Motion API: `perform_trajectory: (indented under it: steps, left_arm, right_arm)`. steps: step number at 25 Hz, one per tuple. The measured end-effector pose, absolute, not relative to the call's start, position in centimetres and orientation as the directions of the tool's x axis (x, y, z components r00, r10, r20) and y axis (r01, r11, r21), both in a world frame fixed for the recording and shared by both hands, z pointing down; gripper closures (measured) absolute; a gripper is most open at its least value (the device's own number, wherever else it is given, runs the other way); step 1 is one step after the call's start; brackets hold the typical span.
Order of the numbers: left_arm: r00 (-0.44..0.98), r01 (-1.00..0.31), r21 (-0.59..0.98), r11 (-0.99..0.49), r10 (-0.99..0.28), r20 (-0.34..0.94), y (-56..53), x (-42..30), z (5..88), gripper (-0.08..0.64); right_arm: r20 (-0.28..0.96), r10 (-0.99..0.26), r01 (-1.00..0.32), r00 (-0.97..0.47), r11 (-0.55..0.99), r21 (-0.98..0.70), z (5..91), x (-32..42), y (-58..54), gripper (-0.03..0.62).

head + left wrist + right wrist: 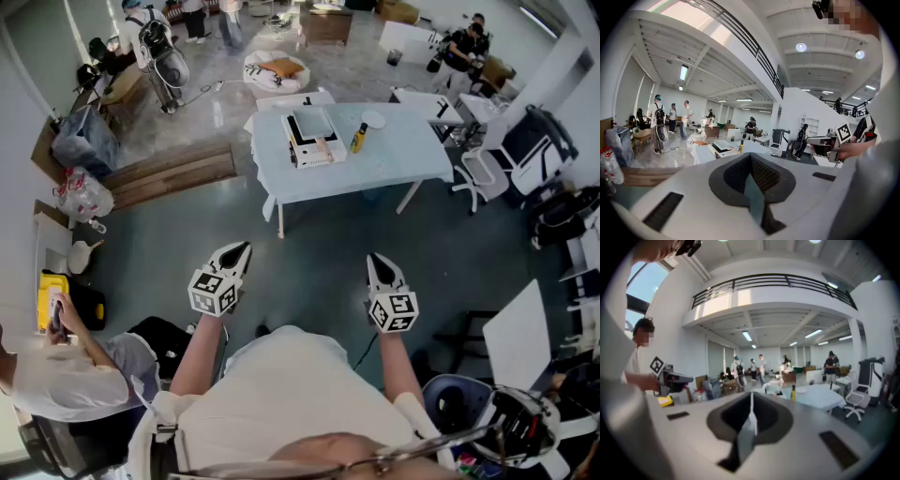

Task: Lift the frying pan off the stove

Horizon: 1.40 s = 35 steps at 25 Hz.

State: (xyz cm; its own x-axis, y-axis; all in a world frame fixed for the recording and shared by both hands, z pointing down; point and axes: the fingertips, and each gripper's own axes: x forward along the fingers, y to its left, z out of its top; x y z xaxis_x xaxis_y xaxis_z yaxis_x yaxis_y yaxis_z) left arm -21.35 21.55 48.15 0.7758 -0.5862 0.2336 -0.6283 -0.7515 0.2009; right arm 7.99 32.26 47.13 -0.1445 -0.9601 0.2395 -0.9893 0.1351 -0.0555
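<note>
Most of the head view is grey floor [328,253], seen from above by a standing wearer [281,389] in a white shirt. Well ahead stands a pale table [403,155], with an office chair [473,171] at its right end. At the lower left a bystander [66,370] in a light top holds a phone, close to a yellow box [52,289].

On the left half of the table sits what looks like the stove [309,138], a white boxy unit with a flat top. Whether the pan rests on it cannot be told at this size.

The left gripper [238,249] and right gripper [374,261] are held out over the floor, apart from each other and far short of the table, and both point toward it. In the left gripper view the jaws lie pressed together with nothing between them, and the table shows small and distant beyond their tips. The right gripper view gives the same: its jaws are fully closed on each other and hold nothing, with the table off to the right past them.

Just right of the stove stands a yellow bottle [358,139], and near it lies a small white disc [373,120].
</note>
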Motion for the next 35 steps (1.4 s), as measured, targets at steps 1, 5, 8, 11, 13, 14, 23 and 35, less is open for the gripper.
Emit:
perform_trajectory:
  steps: [1,5,8,11,13,14,23,35]
  left_arm:
    - [0.776,-0.628,0.202,-0.752,-0.586,0.233,21.5,-21.3,48.2,0.531]
    - [0.778,-0.626,0.204,-0.753,-0.584,0.233,21.1,-21.3,48.1,0.531]
    - [0.781,-0.622,0.206,-0.756,-0.579,0.235,20.8,-21.4,48.2,0.531]
    - [0.786,-0.616,0.207,-0.761,-0.572,0.235,20.7,-21.4,48.2,0.531]
    - [0.789,-0.611,0.208,-0.764,-0.568,0.234,20.5,-21.5,48.2,0.531]
    - [0.791,-0.609,0.208,-0.765,-0.566,0.233,20.4,-21.5,48.2,0.531]
    - [0.807,-0.588,0.213,-0.781,-0.547,0.222,19.6,-22.1,47.8,0.531]
    - [0.832,-0.55,0.199,-0.811,-0.512,0.212,18.4,-24.2,47.9,0.531]
  right_arm:
    - [0.241,-0.96,-0.989,-0.144,0.134,-0.055,47.1,8.0,32.2,0.554]
    - [0.244,-0.959,-0.989,-0.144,0.134,-0.056,47.0,7.8,31.8,0.554]
    - [0.246,-0.959,-0.99,-0.142,0.132,-0.054,46.7,7.5,31.7,0.554]
    - [0.247,-0.96,-0.991,-0.135,0.125,-0.055,46.7,7.4,31.6,0.554]
    - [0.246,-0.961,-0.991,-0.127,0.115,-0.062,46.8,7.4,31.5,0.554]
    - [0.245,-0.962,-0.992,-0.124,0.111,-0.068,46.8,7.4,31.5,0.554]
    - [0.246,-0.962,-0.992,-0.115,0.101,-0.07,46.0,6.2,31.5,0.554]
    - [0.254,-0.962,-0.994,-0.105,0.098,-0.039,46.3,2.1,30.3,0.554]
